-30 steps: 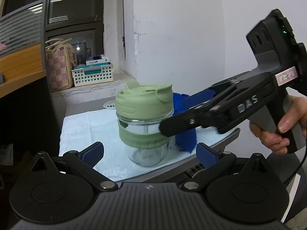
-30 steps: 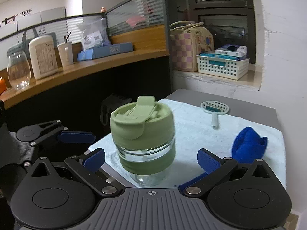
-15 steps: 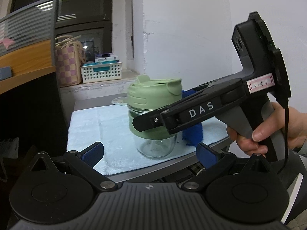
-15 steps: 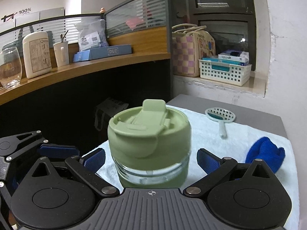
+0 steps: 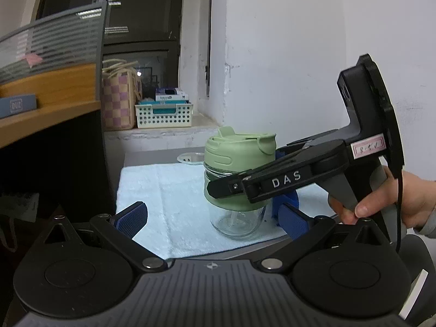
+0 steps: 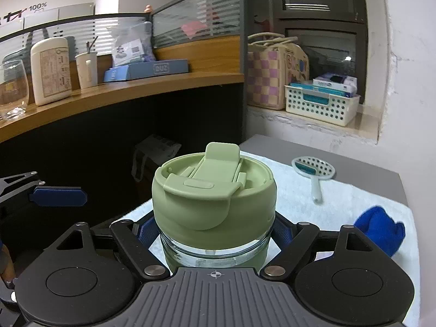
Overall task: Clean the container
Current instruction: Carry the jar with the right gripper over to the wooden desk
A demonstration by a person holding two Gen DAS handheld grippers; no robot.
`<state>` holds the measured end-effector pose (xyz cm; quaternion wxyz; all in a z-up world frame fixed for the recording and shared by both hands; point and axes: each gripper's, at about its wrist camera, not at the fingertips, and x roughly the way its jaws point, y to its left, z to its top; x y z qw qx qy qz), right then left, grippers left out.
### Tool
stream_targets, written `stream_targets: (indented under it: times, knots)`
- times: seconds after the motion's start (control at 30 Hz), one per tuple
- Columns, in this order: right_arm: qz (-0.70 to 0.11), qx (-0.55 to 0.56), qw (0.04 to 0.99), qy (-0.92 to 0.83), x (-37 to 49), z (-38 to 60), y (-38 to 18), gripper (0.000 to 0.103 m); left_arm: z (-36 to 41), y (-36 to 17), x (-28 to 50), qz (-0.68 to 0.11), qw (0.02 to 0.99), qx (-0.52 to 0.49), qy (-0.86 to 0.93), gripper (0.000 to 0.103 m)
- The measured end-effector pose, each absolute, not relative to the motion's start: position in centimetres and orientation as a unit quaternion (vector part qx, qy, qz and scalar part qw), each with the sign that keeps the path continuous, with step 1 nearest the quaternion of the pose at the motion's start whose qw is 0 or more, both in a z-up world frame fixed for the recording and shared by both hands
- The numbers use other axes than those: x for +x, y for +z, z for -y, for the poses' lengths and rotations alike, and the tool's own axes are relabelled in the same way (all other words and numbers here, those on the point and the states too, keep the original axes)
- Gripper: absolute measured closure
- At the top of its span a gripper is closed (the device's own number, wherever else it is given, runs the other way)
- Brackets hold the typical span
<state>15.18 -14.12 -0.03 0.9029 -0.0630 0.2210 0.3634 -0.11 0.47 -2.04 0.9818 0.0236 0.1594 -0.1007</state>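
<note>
Office corner w/ white wall; a grey table (image 6: 376,174) carries a pale towel (image 5: 174,199). The glass cup (image 5: 235,219) stands upright on the towel, green lid (image 6: 212,196) on, silicone band round its middle. Right gripper (image 6: 215,234) has its pads closed in on the cup just below the lid, at 3 and 9 o'clock of the body. Left gripper (image 5: 209,219) hangs at 6 o'clock of the cup, fingers spread wide, holding nothing. Blue cloth (image 6: 380,230) lies at 3 o'clock, strainer (image 6: 313,171) at 1. Judgement: glass is rigid, breakable, slick where bare; the band is probably the grippier hold. The lid likely needs a twist while the body is braced.
</note>
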Motion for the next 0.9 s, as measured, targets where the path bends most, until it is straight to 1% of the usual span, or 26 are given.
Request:
stream_targets:
  times: [0.27,0.5,0.6,0.9]
  knots:
    - [-0.224,-0.049,0.885,0.405,16.4,12.5,5.1,0.019,-1.4,1.1,-1.6,-0.143,0.988,0.018,-0.058,0.000]
    - [-0.221,-0.042,0.863,0.452,18.3,8.9,9.8,0.019,-4.4,4.2,-3.1,-0.145,0.989,-0.019,0.002,0.000]
    - [-0.212,-0.052,0.855,0.471,19.1,6.5,11.5,0.019,-6.1,5.4,-3.6,-0.143,0.989,-0.028,0.030,0.000]
    - [-0.186,-0.064,0.826,0.528,22.0,-3.3,16.0,0.019,-11.1,7.9,-6.9,-0.095,0.987,-0.075,0.106,0.000]
